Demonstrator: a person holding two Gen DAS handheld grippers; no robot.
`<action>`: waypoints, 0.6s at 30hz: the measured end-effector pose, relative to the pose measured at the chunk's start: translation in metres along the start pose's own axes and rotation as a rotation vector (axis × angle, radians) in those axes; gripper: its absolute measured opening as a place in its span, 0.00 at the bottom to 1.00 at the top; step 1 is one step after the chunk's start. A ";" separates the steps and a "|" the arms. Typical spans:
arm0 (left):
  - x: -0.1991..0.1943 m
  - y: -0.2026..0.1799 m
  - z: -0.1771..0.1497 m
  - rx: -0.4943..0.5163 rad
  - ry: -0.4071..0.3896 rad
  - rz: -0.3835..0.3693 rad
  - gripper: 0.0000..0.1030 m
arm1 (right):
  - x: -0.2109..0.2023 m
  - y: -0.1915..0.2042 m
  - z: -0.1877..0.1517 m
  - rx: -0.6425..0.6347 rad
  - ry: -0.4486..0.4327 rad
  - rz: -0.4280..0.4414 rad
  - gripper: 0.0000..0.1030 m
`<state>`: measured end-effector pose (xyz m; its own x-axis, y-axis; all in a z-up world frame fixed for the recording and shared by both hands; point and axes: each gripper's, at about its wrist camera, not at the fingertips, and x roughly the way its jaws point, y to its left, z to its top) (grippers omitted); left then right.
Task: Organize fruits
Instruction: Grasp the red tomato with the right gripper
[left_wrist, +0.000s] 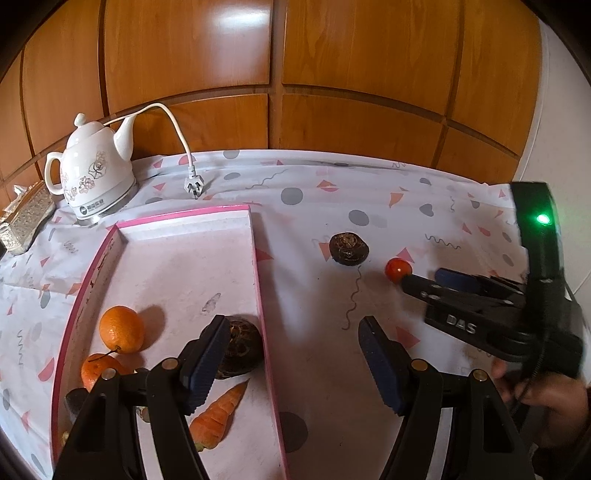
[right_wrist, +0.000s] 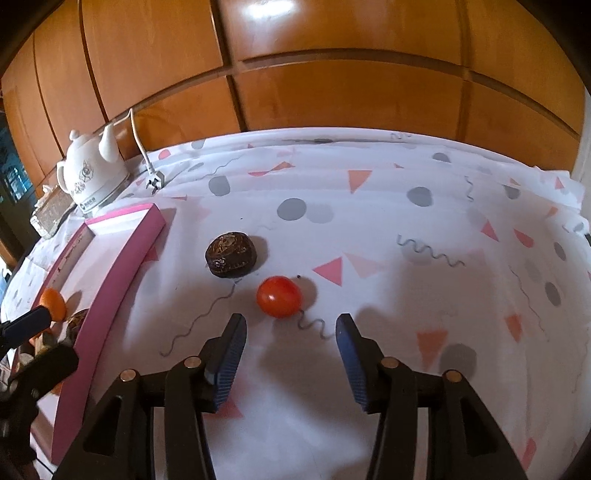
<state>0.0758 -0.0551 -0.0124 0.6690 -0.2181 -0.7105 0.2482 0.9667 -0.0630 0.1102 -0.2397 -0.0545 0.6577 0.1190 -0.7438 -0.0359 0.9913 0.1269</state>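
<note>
A small red tomato (right_wrist: 279, 297) lies on the patterned tablecloth, just ahead of my right gripper (right_wrist: 291, 321), which is open with nothing between its pads. Left of the tomato sits a dark brown round fruit (right_wrist: 231, 254). In the left wrist view the same tomato (left_wrist: 398, 269) and dark fruit (left_wrist: 348, 248) lie right of the pink-rimmed tray (left_wrist: 258, 258). The tray holds two oranges (left_wrist: 122, 328), a carrot (left_wrist: 218, 417) and another dark round fruit (left_wrist: 242, 350). My left gripper (left_wrist: 293, 325) is open and empty, straddling the tray's right wall. The right gripper (left_wrist: 421, 278) comes in from the right.
A white floral kettle (left_wrist: 94, 173) with its cord and loose plug (left_wrist: 194, 184) stands at the back left, beside a tissue box (left_wrist: 26, 225). Wooden cabinet doors close off the table's far side. A person's hand (left_wrist: 546, 398) holds the right gripper.
</note>
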 end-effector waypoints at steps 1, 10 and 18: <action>0.001 0.000 0.000 0.000 0.003 0.001 0.70 | 0.004 0.002 0.002 -0.008 0.003 0.002 0.50; 0.006 -0.001 0.002 0.000 0.010 -0.006 0.70 | 0.022 0.013 0.011 -0.082 0.019 -0.044 0.29; 0.007 -0.003 0.002 0.002 0.019 -0.012 0.70 | 0.004 -0.006 -0.006 -0.032 0.012 -0.057 0.29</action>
<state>0.0811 -0.0598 -0.0162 0.6523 -0.2269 -0.7232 0.2578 0.9637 -0.0698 0.1087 -0.2443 -0.0625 0.6500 0.0625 -0.7574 -0.0227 0.9978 0.0628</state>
